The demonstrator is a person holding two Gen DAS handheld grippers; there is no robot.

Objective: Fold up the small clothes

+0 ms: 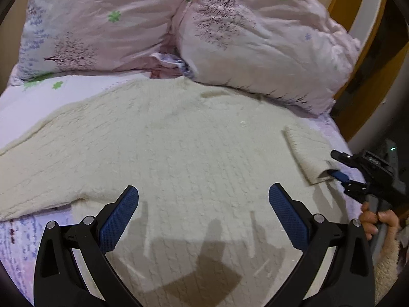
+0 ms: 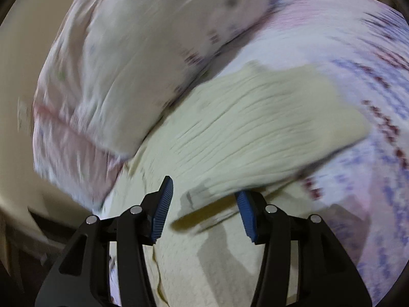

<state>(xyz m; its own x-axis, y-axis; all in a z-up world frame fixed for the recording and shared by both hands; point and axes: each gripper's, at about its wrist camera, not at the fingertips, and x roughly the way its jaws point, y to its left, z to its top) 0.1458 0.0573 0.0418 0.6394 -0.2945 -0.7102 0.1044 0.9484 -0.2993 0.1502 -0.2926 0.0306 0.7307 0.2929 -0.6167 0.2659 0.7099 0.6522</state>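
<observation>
Right now the cream cable-knit sweater (image 1: 179, 148) lies spread face up on the floral bedsheet (image 1: 30, 102), its neck toward twelve o'clock under the two pink pillows (image 1: 102, 25), its body running down toward six. In the left wrist view the left gripper (image 1: 203, 213) hangs over the lower body of the knit with its jaws wide apart and nothing between them.

What the next move hinges on is the right sleeve (image 1: 304, 151). It lies at about three o'clock from the left gripper, doubled over the sweater's body, its long axis slanting from one o'clock down to four. Its cuff end meets the right gripper (image 1: 341, 170), which comes in from the bed's edge at four o'clock, held by the person's hand (image 1: 378, 220).

The right wrist view is blurred, yet it shows the right gripper (image 2: 204, 211) with its blue pads spread and the cuff lying between them; whether a pad touches the knit I cannot tell.

My judgement: the right gripper is far nearer this sleeve, so laying it flat falls to that side, while the left sleeve (image 1: 38, 153), stretched toward nine o'clock, suits the left.
</observation>
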